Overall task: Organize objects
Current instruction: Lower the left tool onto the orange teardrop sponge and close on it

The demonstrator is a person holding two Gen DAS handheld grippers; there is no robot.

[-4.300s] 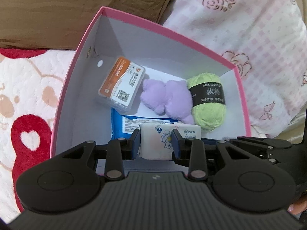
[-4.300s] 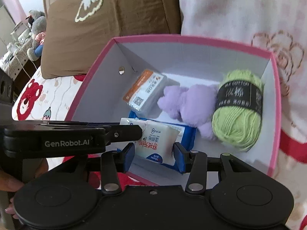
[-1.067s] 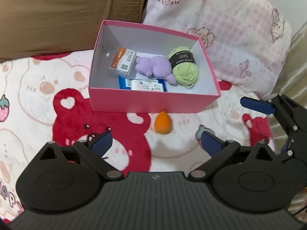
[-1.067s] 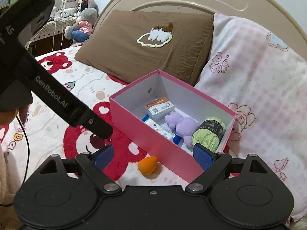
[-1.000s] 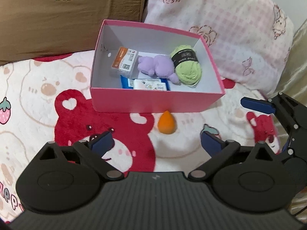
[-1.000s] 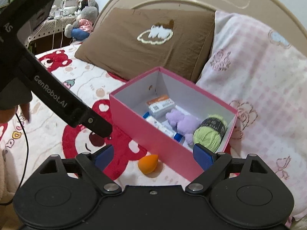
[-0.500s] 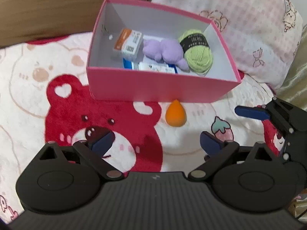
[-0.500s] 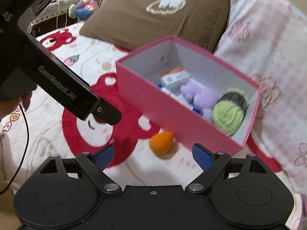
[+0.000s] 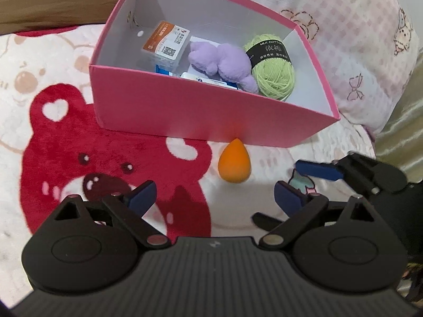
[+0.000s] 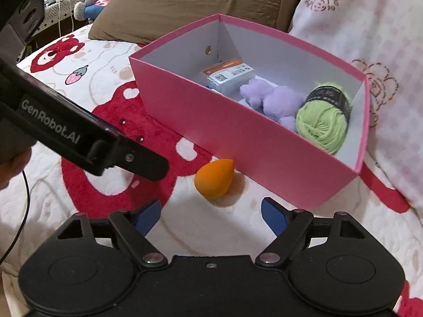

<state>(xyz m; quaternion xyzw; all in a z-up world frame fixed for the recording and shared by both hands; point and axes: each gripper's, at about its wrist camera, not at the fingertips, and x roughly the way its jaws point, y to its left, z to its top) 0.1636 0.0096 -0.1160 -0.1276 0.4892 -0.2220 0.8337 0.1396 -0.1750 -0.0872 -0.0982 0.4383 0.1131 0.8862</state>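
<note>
Both grippers have dropped closer to the orange makeup sponge (image 9: 234,162) at frame centre, just before the pink box (image 9: 185,116); left gripper (image 9: 214,197) and right gripper (image 10: 211,214) spread empty, so pickup looks next.

We let go of the tissue pack (image 9: 208,79) inside the pink box (image 9: 185,116), pulled both grippers out with fingers spread wide, and now bring the right gripper (image 10: 210,218) low near the orange sponge (image 10: 214,178).
</note>
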